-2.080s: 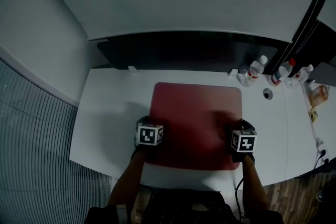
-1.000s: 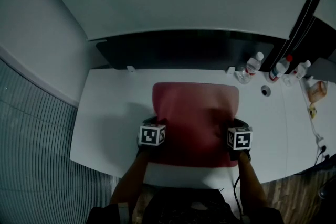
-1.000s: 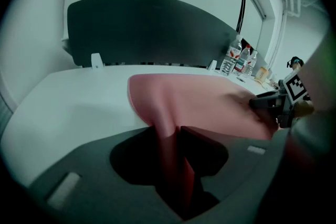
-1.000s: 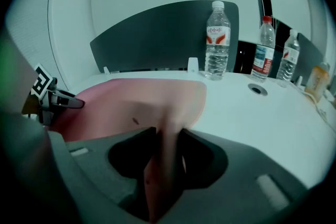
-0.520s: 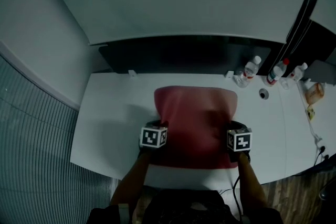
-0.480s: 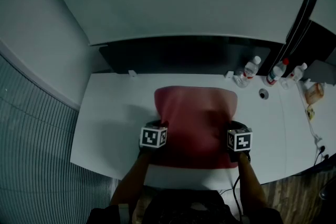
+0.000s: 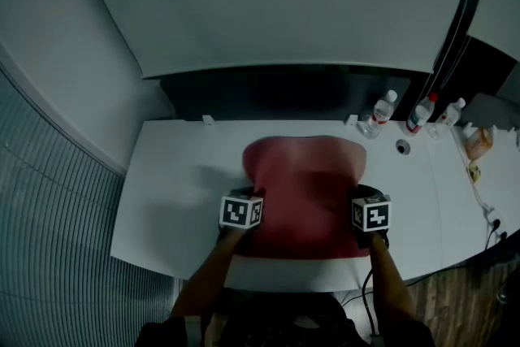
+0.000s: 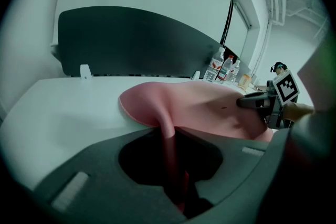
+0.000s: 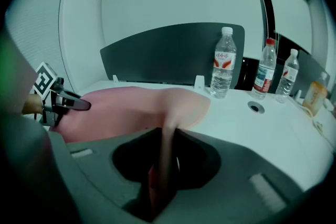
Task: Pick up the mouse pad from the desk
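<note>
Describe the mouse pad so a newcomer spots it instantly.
White desk in front of a dark back panel. At its centre is the mouse pad, a large sheet. Its neighbours are clear bottles at the right; it alone is soft and pink-red.

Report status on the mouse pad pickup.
Left gripper and right gripper just closed, each pinching a mouse pad edge. Sides raised, far end on desk. Bottles well clear.

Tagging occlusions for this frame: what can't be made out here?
- Head view: jaws of left gripper and right gripper, hidden under their marker cubes.
- Head view: bottles' labels, too small and dim.
- Every view: mouse pad's underside, facing away; whether its far edge is off the desk is unclear.
</note>
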### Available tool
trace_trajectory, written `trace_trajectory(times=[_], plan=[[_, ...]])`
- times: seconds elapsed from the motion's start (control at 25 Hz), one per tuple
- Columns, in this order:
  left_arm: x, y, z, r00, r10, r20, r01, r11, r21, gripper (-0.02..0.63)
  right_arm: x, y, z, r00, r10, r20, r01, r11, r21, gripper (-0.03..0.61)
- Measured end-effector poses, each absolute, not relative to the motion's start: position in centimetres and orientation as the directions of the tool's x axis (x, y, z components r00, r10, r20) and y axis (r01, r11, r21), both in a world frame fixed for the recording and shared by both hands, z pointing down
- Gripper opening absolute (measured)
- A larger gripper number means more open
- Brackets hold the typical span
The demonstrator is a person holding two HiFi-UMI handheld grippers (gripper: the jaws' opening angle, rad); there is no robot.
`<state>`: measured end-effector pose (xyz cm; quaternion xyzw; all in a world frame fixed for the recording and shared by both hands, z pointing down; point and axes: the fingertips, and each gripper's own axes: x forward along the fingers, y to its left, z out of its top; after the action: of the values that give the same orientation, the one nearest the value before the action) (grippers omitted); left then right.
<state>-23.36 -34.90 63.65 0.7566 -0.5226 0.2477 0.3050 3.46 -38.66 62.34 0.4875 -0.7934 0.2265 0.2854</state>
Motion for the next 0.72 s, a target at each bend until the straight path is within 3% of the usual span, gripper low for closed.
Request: trace_trajectory(times=[0.72], plan=[[-22.3, -33.7, 59.8, 0.407, -0.674, 0.616, -0.911, -0.343, 0.228, 0.057, 4.1, -35.9, 57.8, -0.269, -0.728, 0.631, -0.937, 0.349, 0.003, 0.083]])
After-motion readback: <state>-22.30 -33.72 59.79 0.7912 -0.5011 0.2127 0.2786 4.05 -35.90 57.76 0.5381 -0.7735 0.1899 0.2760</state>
